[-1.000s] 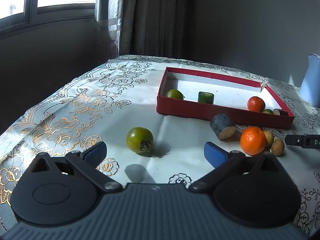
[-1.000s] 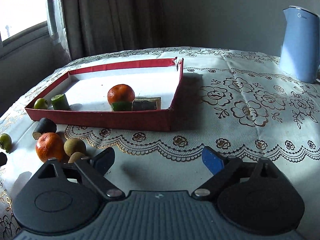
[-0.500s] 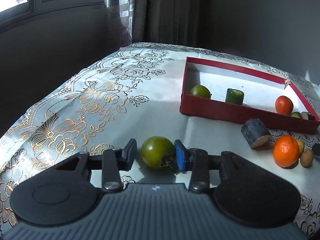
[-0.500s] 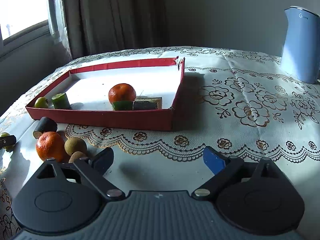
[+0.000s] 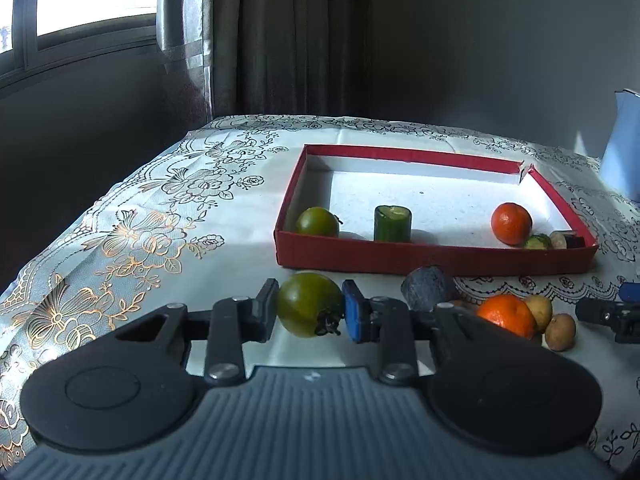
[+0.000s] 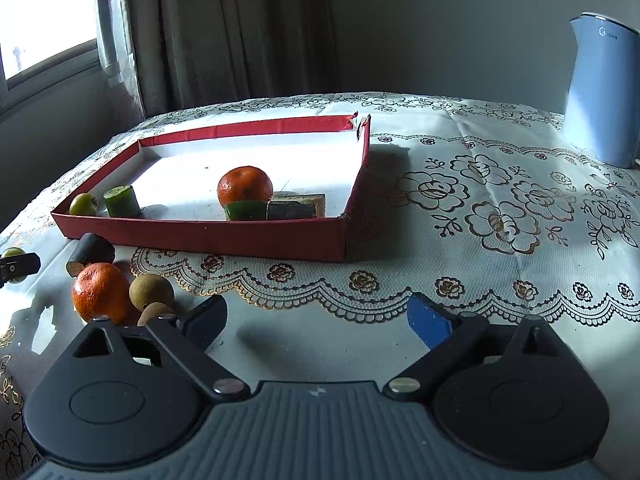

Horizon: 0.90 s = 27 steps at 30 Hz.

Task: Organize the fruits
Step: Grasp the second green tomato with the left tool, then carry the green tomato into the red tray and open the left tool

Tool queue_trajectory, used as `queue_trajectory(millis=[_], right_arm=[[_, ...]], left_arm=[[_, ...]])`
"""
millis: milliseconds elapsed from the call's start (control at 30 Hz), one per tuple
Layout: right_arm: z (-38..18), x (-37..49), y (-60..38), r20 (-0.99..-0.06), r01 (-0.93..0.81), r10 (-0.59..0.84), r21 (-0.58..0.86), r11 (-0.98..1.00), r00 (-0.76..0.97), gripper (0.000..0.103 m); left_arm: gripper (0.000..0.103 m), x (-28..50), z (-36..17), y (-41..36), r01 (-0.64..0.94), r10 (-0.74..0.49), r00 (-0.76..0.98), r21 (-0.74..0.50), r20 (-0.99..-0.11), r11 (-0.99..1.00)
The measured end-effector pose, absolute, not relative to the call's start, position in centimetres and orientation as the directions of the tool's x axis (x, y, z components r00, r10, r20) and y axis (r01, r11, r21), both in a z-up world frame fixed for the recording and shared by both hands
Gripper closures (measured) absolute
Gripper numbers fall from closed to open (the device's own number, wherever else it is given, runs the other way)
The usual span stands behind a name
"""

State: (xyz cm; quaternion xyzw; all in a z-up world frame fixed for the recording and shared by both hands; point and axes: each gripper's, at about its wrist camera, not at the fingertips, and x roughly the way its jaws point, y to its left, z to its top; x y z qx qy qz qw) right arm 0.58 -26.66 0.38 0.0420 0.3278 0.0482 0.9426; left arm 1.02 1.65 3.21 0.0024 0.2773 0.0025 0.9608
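My left gripper (image 5: 310, 306) is shut on a green tomato (image 5: 308, 303), held just in front of the red tray (image 5: 432, 258). Inside the tray lie another green tomato (image 5: 317, 222), a green cucumber piece (image 5: 392, 223), an orange (image 5: 511, 223) and small cut pieces at its right corner. On the cloth before the tray sit a dark purple chunk (image 5: 427, 293), a loose orange (image 6: 100, 291) and two small brown fruits (image 6: 151, 291). My right gripper (image 6: 316, 322) stands open over bare cloth, right of that cluster.
A pale blue kettle (image 6: 600, 96) stands at the back right of the table. The flowered tablecloth (image 6: 500, 216) spreads to the right of the tray. A curtain and a window lie behind; the table's left edge drops off near the gold pattern (image 5: 80, 280).
The left gripper went from open behind the green tomato to shut on it, then carried it closer to the tray. The right gripper stayed still.
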Motion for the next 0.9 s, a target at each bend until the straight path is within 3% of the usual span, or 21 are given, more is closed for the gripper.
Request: queue_trajectory(millis=[900], right_arm=[[0.3, 0.7, -26.6, -0.614, -0.068, 0.126, 0.117, 0.991, 0.779, 0.001]], left_arm=[[0.073, 9.6, 3.5, -0.9, -0.007, 0.024, 0.856, 0.034, -0.517, 0.999]])
